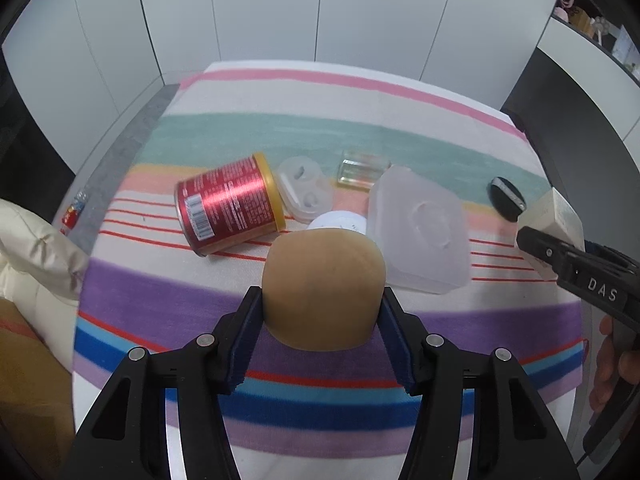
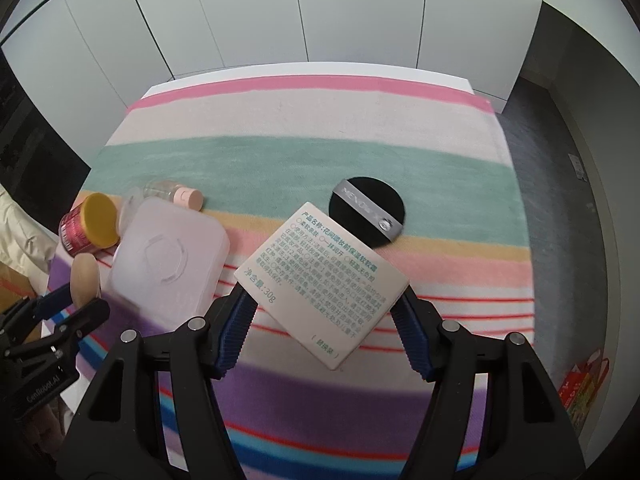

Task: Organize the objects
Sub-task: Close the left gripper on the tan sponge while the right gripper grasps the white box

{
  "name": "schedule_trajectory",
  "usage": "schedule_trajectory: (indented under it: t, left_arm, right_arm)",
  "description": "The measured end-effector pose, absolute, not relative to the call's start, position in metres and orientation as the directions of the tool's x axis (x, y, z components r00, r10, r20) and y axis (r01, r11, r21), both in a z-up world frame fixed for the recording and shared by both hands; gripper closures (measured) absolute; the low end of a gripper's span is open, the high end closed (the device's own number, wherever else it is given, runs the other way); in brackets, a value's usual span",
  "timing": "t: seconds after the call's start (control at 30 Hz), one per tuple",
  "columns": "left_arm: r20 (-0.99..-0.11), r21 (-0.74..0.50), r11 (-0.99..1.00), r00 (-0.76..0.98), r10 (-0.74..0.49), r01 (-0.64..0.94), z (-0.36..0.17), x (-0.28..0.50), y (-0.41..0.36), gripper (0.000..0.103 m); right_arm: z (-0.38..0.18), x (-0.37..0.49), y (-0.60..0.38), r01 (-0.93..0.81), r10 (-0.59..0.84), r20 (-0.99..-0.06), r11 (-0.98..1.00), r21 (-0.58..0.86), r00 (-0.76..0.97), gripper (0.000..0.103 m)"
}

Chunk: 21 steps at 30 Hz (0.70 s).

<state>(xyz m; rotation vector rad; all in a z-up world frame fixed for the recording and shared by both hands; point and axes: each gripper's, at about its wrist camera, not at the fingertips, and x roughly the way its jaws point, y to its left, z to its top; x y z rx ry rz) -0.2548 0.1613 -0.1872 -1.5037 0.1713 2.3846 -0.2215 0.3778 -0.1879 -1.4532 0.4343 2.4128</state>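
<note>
The left tongs (image 1: 323, 312) were clamped on a tan rounded sponge (image 1: 324, 288), its flanks pressed between the blue pads and most of it bulging forward past the tips. It looked soft and light, likely to squash rather than slip, so a hold across its widest middle seemed the sound one. The right tongs (image 2: 324, 312) gripped a flat white printed box (image 2: 320, 284) corner to corner, turned like a diamond. Stiff card and probably light (the print reads 30g), it could pivot on those corners; its flat sides would give a surer hold.

Outward in the left view, a frosted plastic lidded box (image 1: 420, 236) lay at one o'clock of the sponge on the striped table (image 1: 320, 96), smooth and possibly slippery. A red can with a yellow lid (image 1: 230, 204) lay on its side at eleven o'clock and would roll if nudged. Beyond, near twelve, sat a clear contact lens case (image 1: 304, 192), a small white round lid (image 1: 340, 222) and a clear glass bottle (image 1: 362, 170), which looked fragile. In the right view, a black powder puff (image 2: 366, 210) lay at one o'clock, just past the printed box.
</note>
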Motion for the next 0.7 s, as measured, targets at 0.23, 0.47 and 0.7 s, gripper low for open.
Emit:
schedule_trajectory:
  t: [0.23, 0.47, 0.7]
  left_arm:
    - [-0.884, -0.071, -0.944, -0.419, 0.209, -0.322, -0.156, -0.244, 0.160, 0.045]
    - [-0.866, -0.071, -0.943, -0.448, 0.220, -0.326, -0.117, -0.224, 0.153, 0.045]
    - [-0.858, -0.045, -0.941, -0.470, 0.209, -0.335, -0.083, -0.202, 0.144, 0.045]
  right_arm:
    - [-0.157, -0.202, 0.363, -0.385, 0.099, -0.889, -0.918, 0.091, -0.447, 0.035]
    - [-0.119, -0.178, 0.345, -0.362, 0.112, -0.887, -0.930, 0.065, -0.448, 0.035]
    - [-0.088, -0.151, 0.330, -0.350, 0.126, -0.873, -0.935, 0.054, -0.471, 0.035]
